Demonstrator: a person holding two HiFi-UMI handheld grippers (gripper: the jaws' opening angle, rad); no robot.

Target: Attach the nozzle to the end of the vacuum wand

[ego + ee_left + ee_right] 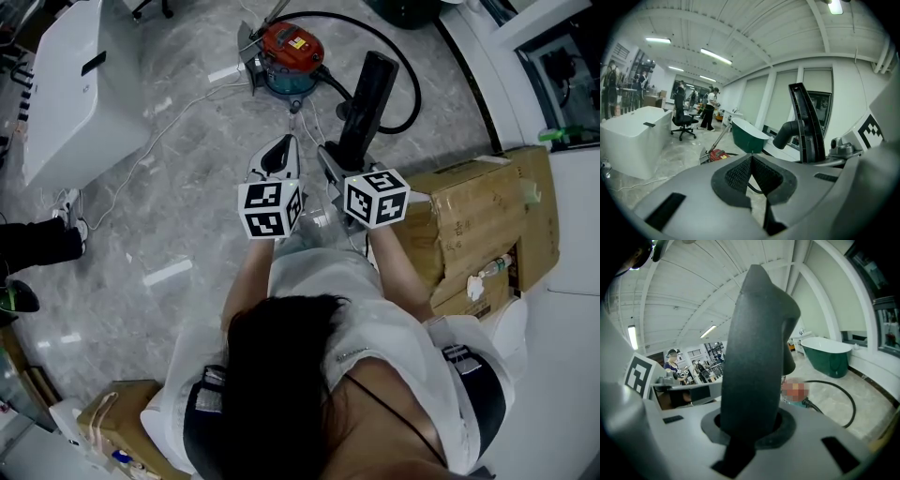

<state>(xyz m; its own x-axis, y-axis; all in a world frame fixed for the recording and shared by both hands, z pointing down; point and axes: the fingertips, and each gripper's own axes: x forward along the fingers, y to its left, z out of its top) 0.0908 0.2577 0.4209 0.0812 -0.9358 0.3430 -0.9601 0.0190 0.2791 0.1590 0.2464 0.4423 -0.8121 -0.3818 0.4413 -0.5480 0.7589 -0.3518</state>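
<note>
Grey marble-look floor (122, 309) runs through this wide hall, and the person stands on it with both tools held out in front. The right gripper (336, 161) is pinched on the thick lower end of the nozzle (367, 98). It is a long, matte black plastic piece, broad and rounded, which rises ahead of the jaws and tilts away from them. Gripping it low, I'd say, leaves its far end free to meet the tube. The left gripper (278, 155), just beside the right, has its ribbed black pads pressed together on nothing, probably kept free to steady the wand. Well ahead of both grippers sits the vacuum cleaner (289, 52), a squat red-and-teal canister, with a black rubbery hose (412, 89) looping off beyond the nozzle. The wand (718, 138), a slim metal tube, leans up beside that canister, well apart from the nozzle, so the joining has not begun. Taped cardboard boxes (478, 220) stand at the right gripper's outer side.
</note>
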